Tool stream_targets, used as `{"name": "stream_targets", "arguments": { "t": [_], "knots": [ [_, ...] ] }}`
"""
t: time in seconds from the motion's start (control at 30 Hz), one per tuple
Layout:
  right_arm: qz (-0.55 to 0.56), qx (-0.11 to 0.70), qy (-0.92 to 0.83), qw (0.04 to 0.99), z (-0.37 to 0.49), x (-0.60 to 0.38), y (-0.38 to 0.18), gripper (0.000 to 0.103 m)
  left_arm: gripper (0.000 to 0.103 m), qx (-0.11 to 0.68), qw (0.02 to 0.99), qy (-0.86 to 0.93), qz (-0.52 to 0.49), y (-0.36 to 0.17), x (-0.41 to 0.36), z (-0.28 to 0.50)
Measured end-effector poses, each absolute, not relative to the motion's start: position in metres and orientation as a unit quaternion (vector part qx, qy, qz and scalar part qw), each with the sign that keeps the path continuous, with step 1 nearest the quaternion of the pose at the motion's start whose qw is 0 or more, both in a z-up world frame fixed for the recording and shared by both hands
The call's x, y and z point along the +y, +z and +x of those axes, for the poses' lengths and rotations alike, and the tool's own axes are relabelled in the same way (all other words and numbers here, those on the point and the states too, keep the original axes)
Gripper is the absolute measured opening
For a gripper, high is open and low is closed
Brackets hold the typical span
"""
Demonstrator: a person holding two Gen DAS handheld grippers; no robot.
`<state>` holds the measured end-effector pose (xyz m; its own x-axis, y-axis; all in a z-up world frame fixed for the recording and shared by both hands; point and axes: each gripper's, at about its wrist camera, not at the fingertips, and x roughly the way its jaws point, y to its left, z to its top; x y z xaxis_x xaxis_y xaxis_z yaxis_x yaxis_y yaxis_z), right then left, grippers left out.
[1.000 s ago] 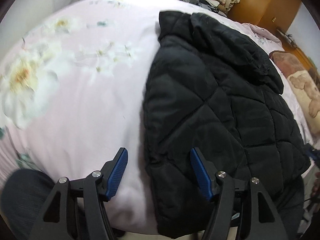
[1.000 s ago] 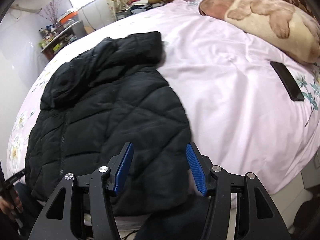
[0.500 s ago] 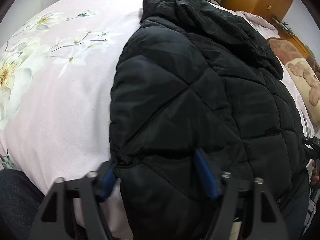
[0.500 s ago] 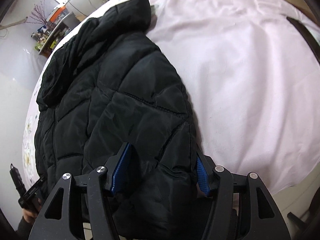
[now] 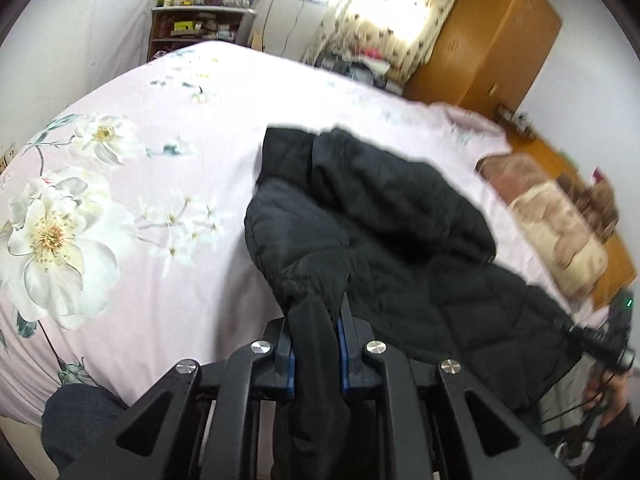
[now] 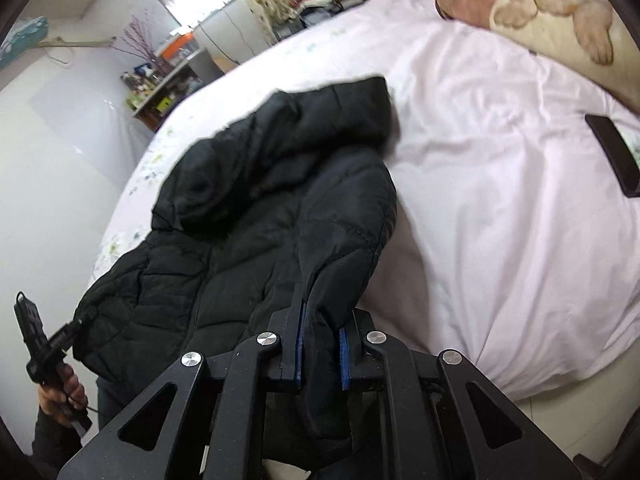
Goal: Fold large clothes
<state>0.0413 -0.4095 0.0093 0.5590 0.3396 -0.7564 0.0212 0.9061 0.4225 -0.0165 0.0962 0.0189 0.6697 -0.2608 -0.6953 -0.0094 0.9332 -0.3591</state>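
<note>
Now both hand-held grippers [image 5: 316, 344] [image 6: 322, 344] pinch the jacket [image 5: 400, 232] hem.

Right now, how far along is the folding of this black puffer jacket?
Done: the black puffer jacket is laid out on the pink floral bedsheet. In hand: the left gripper and right gripper are each shut on a bottom corner, lifting the hem. Left: carrying the hem up toward the hood and tidying; no fold is down yet.
</note>
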Motion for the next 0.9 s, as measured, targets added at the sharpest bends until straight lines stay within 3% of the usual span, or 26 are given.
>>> {"name": "stream_targets", "arguments": {
  "t": [0.27, 0.47, 0.9],
  "knots": [
    [0.229, 0.427, 0.106, 0.868, -0.002, -0.400, 0.037, 0.012, 0.015, 0.369, 0.899, -0.093, -0.215, 0.044, 0.122, -0.042],
    [0.275, 0.392, 0.113, 0.870, 0.019, -0.409, 0.055, 0.012, 0.015, 0.355, 0.899, -0.092, -0.239, 0.057, 0.131, -0.022],
    [0.302, 0.386, 0.070, 0.869, 0.171, -0.422, 0.070, 0.013, 0.015, 0.363, 0.893, -0.044, -0.263, 0.068, 0.137, 0.144]
  ]
}}
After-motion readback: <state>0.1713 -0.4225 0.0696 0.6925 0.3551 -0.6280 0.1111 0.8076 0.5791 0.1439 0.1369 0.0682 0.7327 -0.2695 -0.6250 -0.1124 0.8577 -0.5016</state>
